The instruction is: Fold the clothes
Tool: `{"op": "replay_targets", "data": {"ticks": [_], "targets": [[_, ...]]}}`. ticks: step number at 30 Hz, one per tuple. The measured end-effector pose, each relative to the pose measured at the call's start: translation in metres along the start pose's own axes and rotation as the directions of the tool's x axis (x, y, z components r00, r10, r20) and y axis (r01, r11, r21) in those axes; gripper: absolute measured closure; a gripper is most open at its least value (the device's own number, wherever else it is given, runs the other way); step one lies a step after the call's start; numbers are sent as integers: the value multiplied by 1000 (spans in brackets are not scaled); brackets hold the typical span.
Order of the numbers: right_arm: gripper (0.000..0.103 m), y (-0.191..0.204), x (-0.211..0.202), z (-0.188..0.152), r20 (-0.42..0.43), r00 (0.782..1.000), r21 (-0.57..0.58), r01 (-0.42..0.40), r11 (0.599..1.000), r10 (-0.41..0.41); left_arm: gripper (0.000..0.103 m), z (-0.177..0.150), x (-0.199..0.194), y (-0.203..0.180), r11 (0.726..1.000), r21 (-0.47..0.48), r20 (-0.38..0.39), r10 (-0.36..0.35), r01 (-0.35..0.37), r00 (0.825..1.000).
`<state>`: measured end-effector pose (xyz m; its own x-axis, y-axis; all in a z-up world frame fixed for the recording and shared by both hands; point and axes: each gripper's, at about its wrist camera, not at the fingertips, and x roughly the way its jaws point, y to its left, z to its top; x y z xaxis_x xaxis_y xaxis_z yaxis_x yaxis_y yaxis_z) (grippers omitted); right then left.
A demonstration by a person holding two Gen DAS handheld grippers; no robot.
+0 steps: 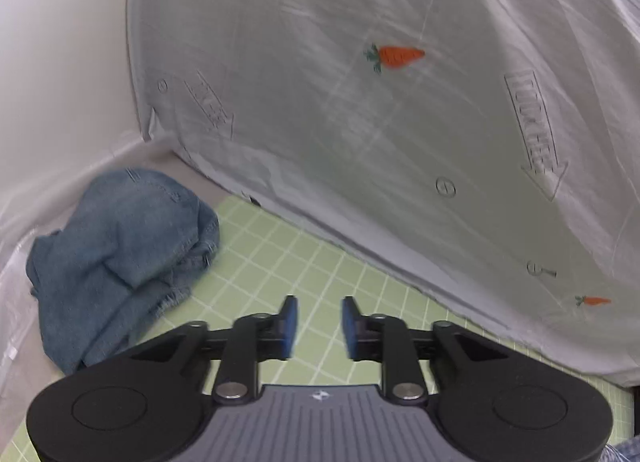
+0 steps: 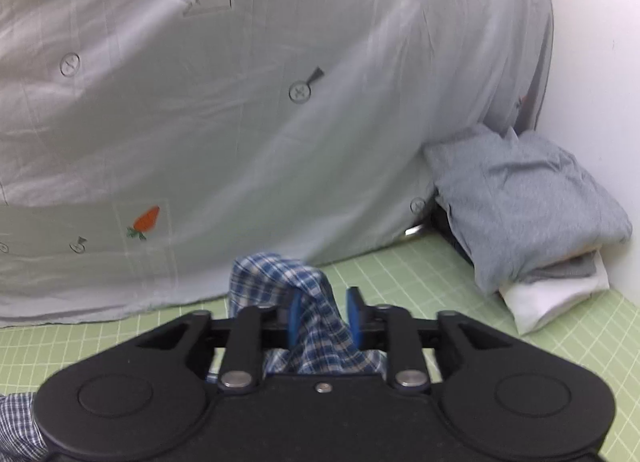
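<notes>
Left gripper (image 1: 319, 318) gapes, empty, over the gridded green mat (image 1: 280, 258), crumpled denim (image 1: 120, 246) beside. Right gripper (image 2: 325, 312) stands parted around bunched plaid cloth (image 2: 304, 290), seemingly loose.

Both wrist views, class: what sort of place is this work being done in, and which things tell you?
Probably a makeshift clothes-folding station indoors. A green gridded cutting mat serves as the work surface, a pale carrot-print sheet is draped behind it, and clothes wait at the edges: crumpled blue denim and folded grey garments.
</notes>
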<state>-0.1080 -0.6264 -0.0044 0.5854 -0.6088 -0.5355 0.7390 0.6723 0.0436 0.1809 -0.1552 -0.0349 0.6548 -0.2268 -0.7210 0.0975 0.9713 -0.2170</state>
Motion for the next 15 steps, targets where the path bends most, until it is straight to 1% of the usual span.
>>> {"op": "replay_targets", "data": {"ticks": [1, 2, 3, 4, 5, 7, 10, 11, 13, 14, 15], "targets": [[58, 3, 2, -10, -22, 1000, 3, -6, 1000, 6, 49, -14, 6, -1, 1000, 9, -37, 8, -8, 999], [57, 4, 2, -20, -48, 999, 8, -18, 1000, 18, 48, -30, 11, -2, 1000, 17, -80, 16, -15, 997], [52, 4, 3, -31, -84, 996, 21, -27, 999, 28, 47, -49, 16, 0, 1000, 22, -140, 21, -18, 990], [47, 3, 2, -43, -120, 992, 36, -36, 999, 40, 47, -68, 21, 1, 1000, 23, -196, 21, -17, 980], [45, 2, 1, -56, -154, 987, 50, -46, 998, 53, 47, -84, 23, 4, 1000, 15, -244, 8, -5, 970], [43, 1, -2, -80, -227, 970, 78, -67, 995, 84, 42, -114, 25, 7, 1000, 1, -326, -17, 18, 945], [43, 0, -6, -112, -336, 932, 133, -99, 986, 139, 41, -152, 24, 7, 998, -11, -416, -65, 66, 907], [42, 2, -7, -119, -357, 921, 143, -112, 983, 157, 41, -162, 24, 6, 996, -16, -441, -83, 85, 894], [42, 7, -11, -133, -396, 898, 164, -138, 977, 193, 41, -175, 25, 4, 993, -31, -475, -113, 111, 873], [41, 12, -11, -137, -409, 891, 150, -149, 977, 198, 41, -182, 25, 3, 992, -40, -489, -126, 122, 863], [41, 16, -10, -140, -419, 885, 136, -161, 978, 204, 41, -186, 25, 2, 990, -50, -496, -137, 129, 857]]}}
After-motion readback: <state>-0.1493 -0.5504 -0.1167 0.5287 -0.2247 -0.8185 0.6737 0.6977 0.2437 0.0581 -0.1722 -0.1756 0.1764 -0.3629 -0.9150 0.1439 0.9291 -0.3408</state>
